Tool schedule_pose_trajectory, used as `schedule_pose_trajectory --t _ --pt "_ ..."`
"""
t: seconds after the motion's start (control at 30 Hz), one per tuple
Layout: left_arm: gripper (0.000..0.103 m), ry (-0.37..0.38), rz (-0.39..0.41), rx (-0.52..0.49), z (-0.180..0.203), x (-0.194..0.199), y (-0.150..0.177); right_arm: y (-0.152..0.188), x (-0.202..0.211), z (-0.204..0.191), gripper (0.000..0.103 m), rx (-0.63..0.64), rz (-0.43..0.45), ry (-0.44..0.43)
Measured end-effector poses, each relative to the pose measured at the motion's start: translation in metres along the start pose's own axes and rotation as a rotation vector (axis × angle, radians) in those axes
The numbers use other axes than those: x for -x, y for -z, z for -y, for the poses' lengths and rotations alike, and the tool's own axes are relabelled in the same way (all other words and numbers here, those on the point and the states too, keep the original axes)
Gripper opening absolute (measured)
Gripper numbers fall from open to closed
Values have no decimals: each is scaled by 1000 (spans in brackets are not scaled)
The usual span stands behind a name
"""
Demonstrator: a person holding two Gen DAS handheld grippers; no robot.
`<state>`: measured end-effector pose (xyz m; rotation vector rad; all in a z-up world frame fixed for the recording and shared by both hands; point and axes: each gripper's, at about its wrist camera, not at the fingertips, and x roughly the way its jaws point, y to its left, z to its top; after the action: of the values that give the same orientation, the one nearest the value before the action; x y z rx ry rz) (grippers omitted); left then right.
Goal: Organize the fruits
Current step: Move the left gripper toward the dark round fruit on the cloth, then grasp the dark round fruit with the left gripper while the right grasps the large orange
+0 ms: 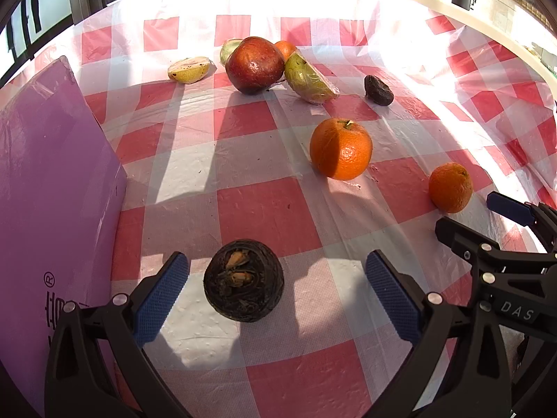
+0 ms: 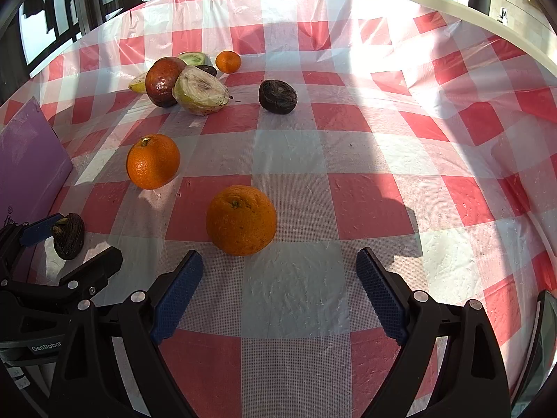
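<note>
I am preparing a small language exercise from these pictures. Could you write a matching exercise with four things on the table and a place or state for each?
Things:
1. dark round fruit
2. nearest orange
3. red apple
4. purple board

Descriptions:
a. at the table's left edge
b. in the far fruit pile
c. between the open left gripper fingers
d. just ahead of the open right gripper

Pairs: 1-c, 2-d, 3-b, 4-a

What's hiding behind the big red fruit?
Behind the red fruit peek a small orange and a pale green cut fruit. Most of both is covered, so anything lower down behind it can't be seen.
</note>
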<state>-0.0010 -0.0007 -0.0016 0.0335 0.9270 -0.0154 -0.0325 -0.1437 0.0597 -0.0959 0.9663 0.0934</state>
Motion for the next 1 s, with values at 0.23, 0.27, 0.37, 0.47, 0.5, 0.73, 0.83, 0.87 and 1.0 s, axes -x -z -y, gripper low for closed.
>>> schedule_pose_trajectory --t 0.23,0.27,0.37,0.47,0.5,0.73,0.83,0.87,1.0 --pt "102 0 0 0 0 0 0 1 0 1 87 0 1 0" --pt "102 0 0 0 0 0 0 1 0 0 87 0 1 0" --pt "102 0 1 0 0 0 0 1 0 1 87 0 0 0" --pt "102 0 -1 0 0 0 0 1 0 0 87 -1 0 0" --pt "102 0 0 0 0 0 0 1 0 1 87 -1 1 1" --pt "102 0 0 0 0 0 0 5 2 5 87 2 -10 -5" --pt "102 0 -1 0 0 0 0 9 7 6 87 12 -5 -44" --pt "102 0 -1 -1 0 0 0 11 9 7 87 8 -1 -65" --pt "102 6 -3 -6 -2 4 3 19 19 22 87 -43 17 -120"
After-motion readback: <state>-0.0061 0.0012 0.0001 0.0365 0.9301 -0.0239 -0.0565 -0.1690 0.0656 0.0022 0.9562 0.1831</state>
